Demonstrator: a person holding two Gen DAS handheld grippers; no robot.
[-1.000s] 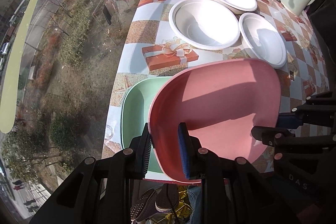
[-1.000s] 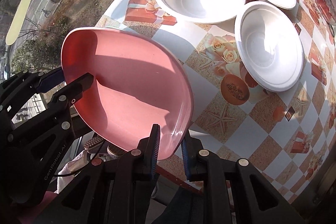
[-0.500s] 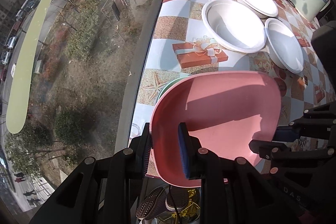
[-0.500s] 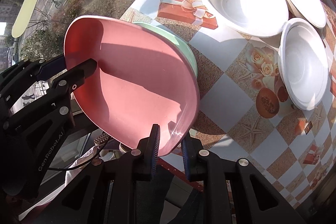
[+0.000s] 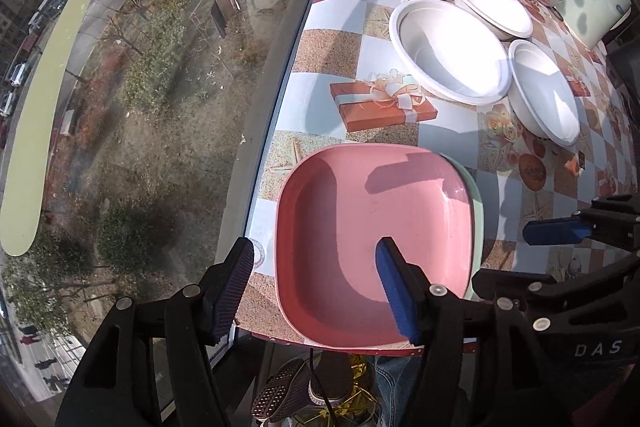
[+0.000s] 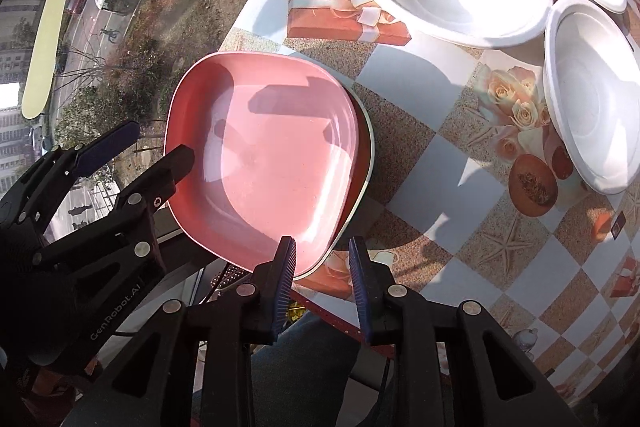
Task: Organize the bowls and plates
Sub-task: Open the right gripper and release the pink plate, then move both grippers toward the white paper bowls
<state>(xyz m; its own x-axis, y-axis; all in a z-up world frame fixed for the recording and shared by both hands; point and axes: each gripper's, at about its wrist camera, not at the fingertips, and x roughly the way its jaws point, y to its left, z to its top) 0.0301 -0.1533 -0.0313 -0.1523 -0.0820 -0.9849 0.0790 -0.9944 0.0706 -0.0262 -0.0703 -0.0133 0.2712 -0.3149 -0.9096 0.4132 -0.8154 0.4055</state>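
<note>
Pink plate [image 5: 376, 243] sits nested on the green plate [image 5: 476, 211] at your counter's [image 5: 360, 43] near edge. Your left tool [image 5: 316, 287] straddles its 7 o'clock rim, jaws opening, pads clear; your right tool [image 6: 322, 279] opens off its near corner, gripping nothing. White bowls [image 5: 450, 51] lie toward 1 o'clock, nearer your right hand.

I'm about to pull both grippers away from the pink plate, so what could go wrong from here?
1. The pink plate sits nested on the green plate at the table's near edge; a nudge could tip the stack off.
2. The left gripper, its jaws opening, straddles the plate's rim, so pulling sideways could drag it.
3. The right gripper, also opening, is close to the plates' corner and could clip it.
</note>
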